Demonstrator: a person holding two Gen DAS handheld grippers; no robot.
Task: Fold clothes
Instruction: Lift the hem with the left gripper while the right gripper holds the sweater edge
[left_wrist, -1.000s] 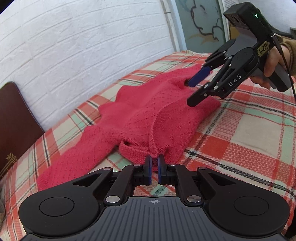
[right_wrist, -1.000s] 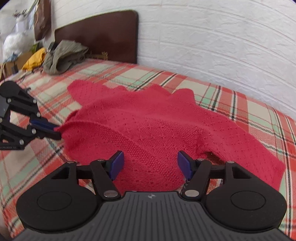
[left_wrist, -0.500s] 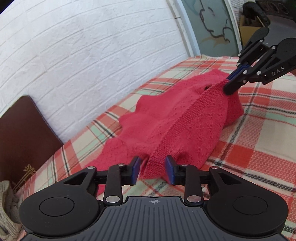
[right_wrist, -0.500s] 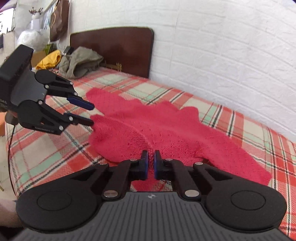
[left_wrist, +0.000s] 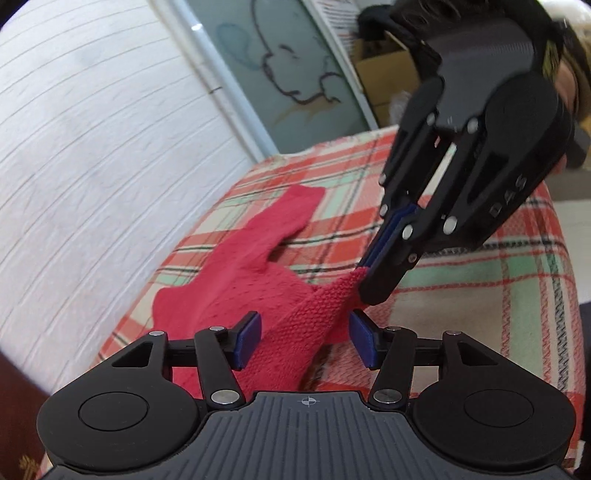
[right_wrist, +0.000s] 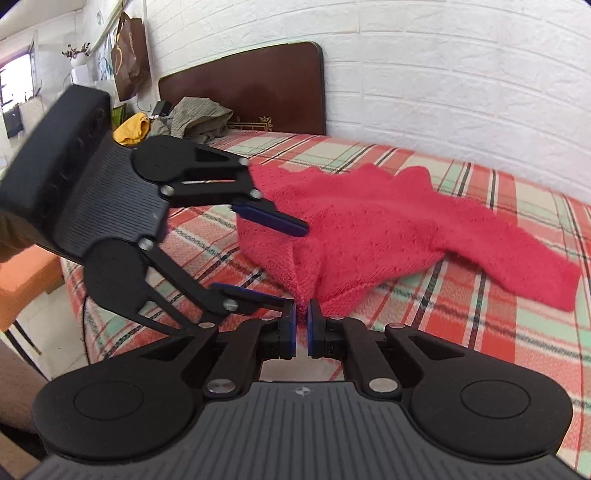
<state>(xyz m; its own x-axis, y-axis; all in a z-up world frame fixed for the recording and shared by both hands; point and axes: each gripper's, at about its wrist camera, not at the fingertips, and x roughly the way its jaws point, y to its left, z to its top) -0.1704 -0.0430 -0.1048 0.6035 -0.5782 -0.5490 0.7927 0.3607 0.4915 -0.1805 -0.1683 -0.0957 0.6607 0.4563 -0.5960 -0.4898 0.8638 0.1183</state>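
A red knitted sweater (right_wrist: 373, 229) lies spread across a plaid bedspread (right_wrist: 480, 332) on a bed beside a white brick wall (right_wrist: 443, 74), one sleeve trailing toward the wall side, as a person works it with two handheld tongs. The right tongs (right_wrist: 302, 325) are pinched narrow on a corner of the sweater's ribbed edge, drawing the knit into a taut peak just above the bed. The left tongs (left_wrist: 303, 341) are opening, their blue pads (left_wrist: 248, 341) standing apart on either side of the same edge without pressing it. A dark wooden headboard (right_wrist: 258, 85) and a heap of other clothes (right_wrist: 195, 118) sit at the far end. With the fabric now carried at one point only, the loose knit could stretch or slide free of that small bite, and the sweater may bunch or swing out of line, spoiling the fold; the two tools also hang very near each other and could clash
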